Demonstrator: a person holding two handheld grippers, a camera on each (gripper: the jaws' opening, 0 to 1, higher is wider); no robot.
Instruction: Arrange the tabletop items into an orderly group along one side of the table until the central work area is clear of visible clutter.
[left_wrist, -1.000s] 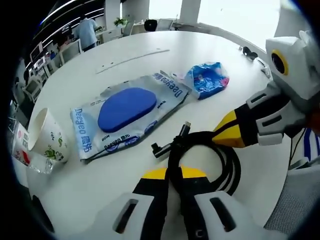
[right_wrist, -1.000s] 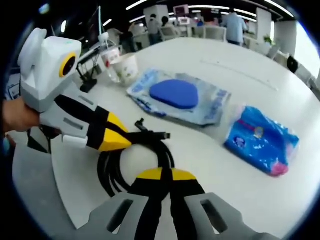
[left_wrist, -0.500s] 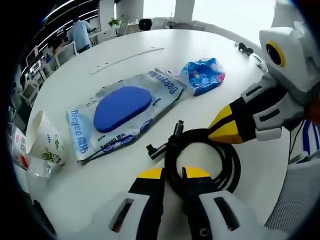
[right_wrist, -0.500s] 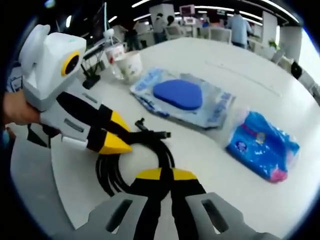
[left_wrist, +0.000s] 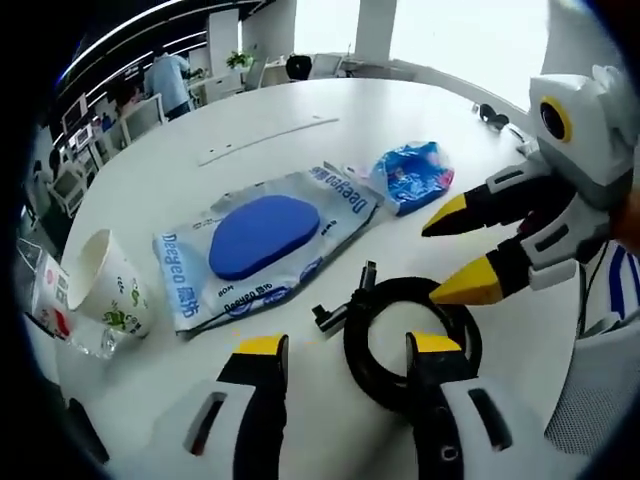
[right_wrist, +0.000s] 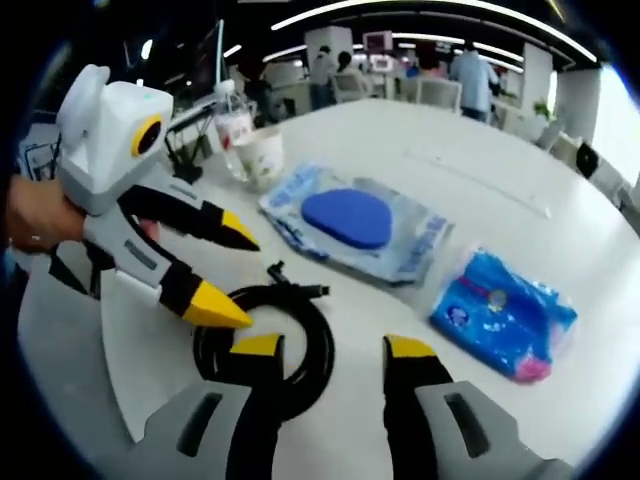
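Both grippers hang over the black cable coil (left_wrist: 410, 335) with their jaws spread wide and holding nothing. In the left gripper view, the left gripper (left_wrist: 340, 352) has one jaw on the bare table and the other jaw over the coil's rim. The right gripper (left_wrist: 458, 252) enters this view at 3 o'clock, and its two yellow tips are parted above the coil. In the right gripper view, the left gripper (right_wrist: 228, 272) comes in at 9 o'clock, and the right gripper (right_wrist: 328, 352) stands at 6 o'clock beside the coil.

The coil lies flat on the white table (left_wrist: 300, 110), near its edge, and its plug ends (left_wrist: 340, 305) point toward 11 o'clock. Farther in lie the wipes pack (left_wrist: 265, 240) with the blue lid, the small blue tissue packet (left_wrist: 412, 175) at 1 o'clock, and the paper cup (left_wrist: 105, 285) at 9 o'clock, next to a bottle (left_wrist: 50, 305).

The coil seems to be placed now, so I think the next item is the wipes pack or the tissue packet. To do it well, take the soft packet by its edge with a shallow bite and set it just beside the coil. It is better to lift it than to push it, because a push may spread the coil loops.
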